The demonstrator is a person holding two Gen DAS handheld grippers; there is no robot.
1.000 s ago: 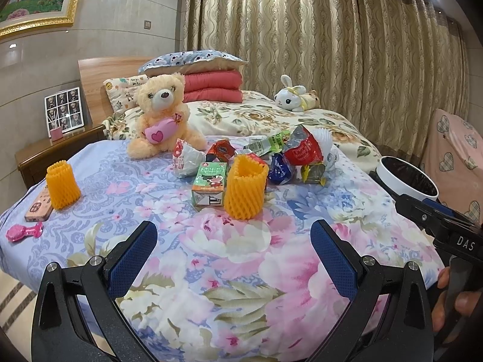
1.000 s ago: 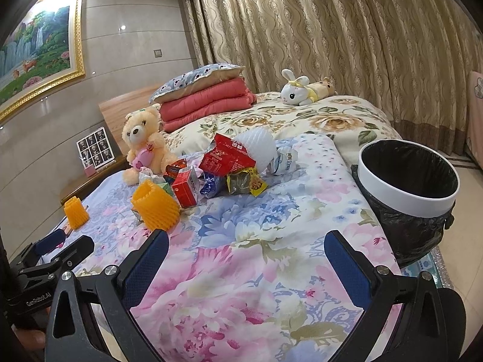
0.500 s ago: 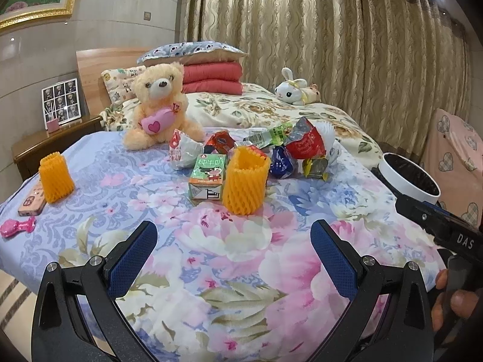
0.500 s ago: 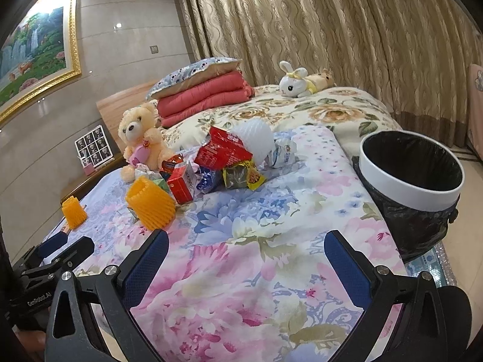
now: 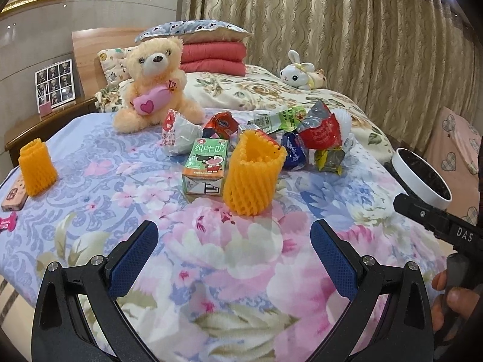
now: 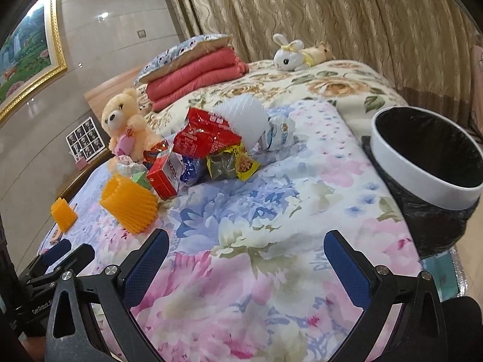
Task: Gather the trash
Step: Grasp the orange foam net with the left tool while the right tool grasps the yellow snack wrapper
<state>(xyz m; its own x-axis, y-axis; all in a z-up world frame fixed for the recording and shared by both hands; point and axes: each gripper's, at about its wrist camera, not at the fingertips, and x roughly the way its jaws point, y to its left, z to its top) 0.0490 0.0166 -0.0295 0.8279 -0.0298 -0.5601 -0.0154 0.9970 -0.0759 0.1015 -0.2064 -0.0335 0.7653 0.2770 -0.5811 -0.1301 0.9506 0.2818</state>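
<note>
**Both grippers hovering wide open over the bed**

The left gripper (image 5: pixel 234 236) is gaping empty, an orange foam sleeve (image 5: pixel 253 173) just ahead between its jaws. The right gripper (image 6: pixel 246 249) is gaping empty too, the trash pile (image 6: pixel 208 150) lying farther ahead-left, the bin (image 6: pixel 428 163) ahead-right.

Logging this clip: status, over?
Left gripper and right gripper open, empty. Trash pile untouched on bed; bin bedside. Orange foam net nearest, path unobstructed.
</note>
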